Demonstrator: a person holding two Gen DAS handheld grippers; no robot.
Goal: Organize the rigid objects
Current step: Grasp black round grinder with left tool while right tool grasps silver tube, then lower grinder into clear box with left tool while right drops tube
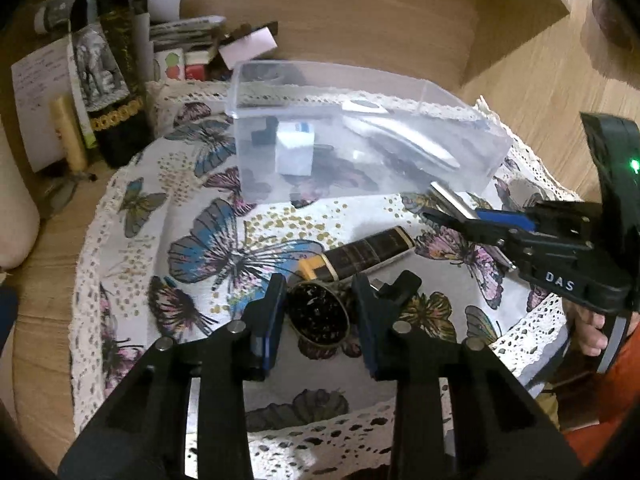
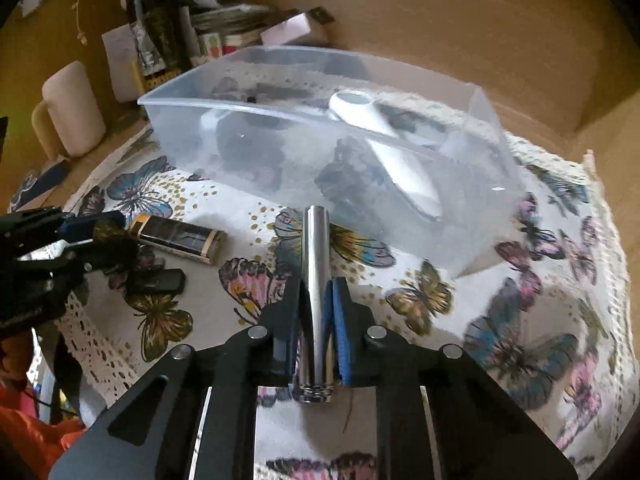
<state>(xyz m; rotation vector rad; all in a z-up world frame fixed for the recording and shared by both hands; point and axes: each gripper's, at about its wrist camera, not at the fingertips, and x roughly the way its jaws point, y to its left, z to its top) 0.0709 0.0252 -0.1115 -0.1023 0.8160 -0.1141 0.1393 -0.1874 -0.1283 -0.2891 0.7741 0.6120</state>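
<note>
A round table (image 1: 44, 280) of pale wood carries a white cloth (image 1: 132, 240) printed with blue, pink and gold butterflies and edged in lace. The cloth gives the loose items one working area, apart from the clutter of papers and a dark bottle (image 1: 116, 80) at the back.

Toward the far side of the cloth stands a clear plastic bin (image 1: 460, 100), open at the top, the likely place for sorted items. Inside it lie a long white handle-shaped object (image 2: 400, 168), a small white box (image 1: 294, 152) and some dark pieces, too blurred to name.

The right gripper (image 2: 316, 300) hovers just in front of the bin's near wall. Its blue pads are pressed against a shiny metal cylinder (image 2: 316, 264), held lengthwise with the free end pointing at the bin, probably ready to go in. The cylinder is smooth, mirror-bright and slim, with a ringed, threaded-looking base at the near end.

The left gripper (image 1: 318, 308) sits low over the cloth's near part, jaws spread on either side of a small round tin (image 1: 318, 316) without clearly touching it; this looks like lining up a grasp. The tin has a brassy rim and a dark speckled top.

Just beyond it lies a dark, rectangular lighter-like case (image 1: 360, 254) with tan ends, flat on the cloth.
</note>
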